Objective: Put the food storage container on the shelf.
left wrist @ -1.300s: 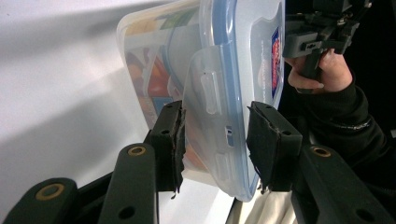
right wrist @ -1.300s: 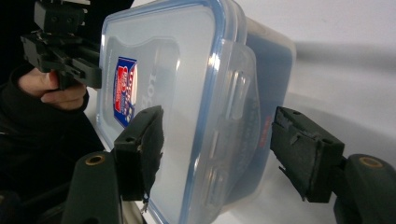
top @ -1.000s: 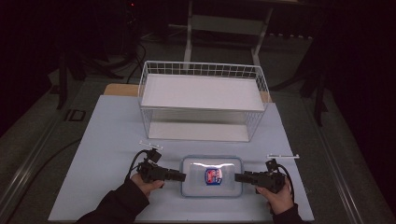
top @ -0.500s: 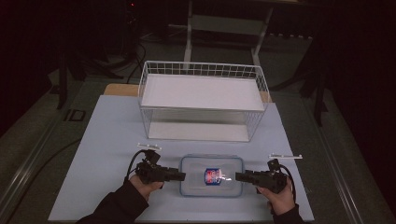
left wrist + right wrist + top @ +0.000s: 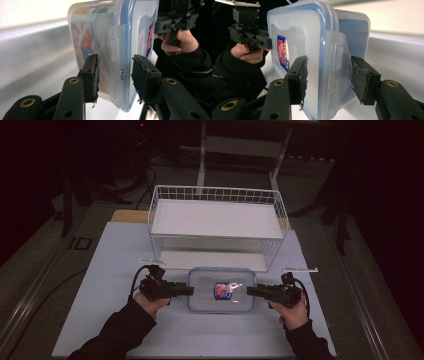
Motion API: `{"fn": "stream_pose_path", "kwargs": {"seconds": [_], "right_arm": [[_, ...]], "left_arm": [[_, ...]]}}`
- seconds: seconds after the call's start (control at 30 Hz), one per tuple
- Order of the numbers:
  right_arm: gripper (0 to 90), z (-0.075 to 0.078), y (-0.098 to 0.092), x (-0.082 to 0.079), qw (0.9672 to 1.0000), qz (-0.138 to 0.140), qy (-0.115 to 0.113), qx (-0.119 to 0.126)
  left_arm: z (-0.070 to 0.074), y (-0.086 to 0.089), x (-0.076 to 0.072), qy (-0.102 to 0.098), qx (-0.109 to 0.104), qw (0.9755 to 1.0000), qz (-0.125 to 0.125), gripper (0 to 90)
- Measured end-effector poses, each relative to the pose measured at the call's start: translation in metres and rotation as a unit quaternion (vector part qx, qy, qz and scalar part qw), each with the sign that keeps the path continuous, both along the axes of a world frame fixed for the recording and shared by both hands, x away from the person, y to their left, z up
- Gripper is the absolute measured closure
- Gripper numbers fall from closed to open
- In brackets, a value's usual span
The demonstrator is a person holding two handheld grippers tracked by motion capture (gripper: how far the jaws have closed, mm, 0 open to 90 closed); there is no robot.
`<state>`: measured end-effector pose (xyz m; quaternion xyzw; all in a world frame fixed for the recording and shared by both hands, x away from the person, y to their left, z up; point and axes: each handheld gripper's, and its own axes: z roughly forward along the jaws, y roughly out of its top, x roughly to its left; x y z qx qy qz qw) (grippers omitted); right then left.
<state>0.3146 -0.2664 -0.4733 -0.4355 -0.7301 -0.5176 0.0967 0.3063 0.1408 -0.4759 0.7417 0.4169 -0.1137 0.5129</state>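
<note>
Item: clear rectangular plastic food container with blue-rimmed snap lid (image 5: 222, 290), placed on the pale table (image 5: 100, 270) just in front of the white wire basket (image 5: 216, 225). Left gripper (image 5: 189, 290) was set astride its left end latch, right gripper (image 5: 250, 291) astride its right; whether the pads pressed could not be told.

Clear container (image 5: 222, 290), blue-rimmed lid, red-blue label (image 5: 223, 290)
</note>
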Motion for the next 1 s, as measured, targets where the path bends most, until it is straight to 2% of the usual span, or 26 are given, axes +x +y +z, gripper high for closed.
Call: {"fn": "stream_pose_path", "kwargs": {"seconds": [0.13,0.3,0.6,0.87,1.0], "right_arm": [[49.2,0.004,0.004,0.015,0.9999,0.002,-0.012,-0.001],[49.2,0.005,0.006,0.035,0.9998,0.002,-0.019,-0.005],[48.9,-0.005,0.006,0.067,0.9997,-0.003,-0.023,-0.007],[48.8,-0.018,0.006,0.082,0.9989,-0.023,-0.04,0.006],[48.7,-0.023,0.006,0.087,0.9978,-0.029,-0.06,0.007]], "left_arm": [[0.001,0.002,0.011,-0.014,-0.002,0.9998,0.01,57.6],[-0.002,0.001,0.028,-0.014,-0.001,0.9996,0.024,57.2],[-0.016,-0.002,0.054,-0.017,-0.004,0.9991,0.04,56.8],[-0.021,-0.005,0.07,-0.042,0.007,0.9975,0.057,55.7],[-0.028,-0.006,0.075,-0.067,0.004,0.9961,0.058,55.5]]}}
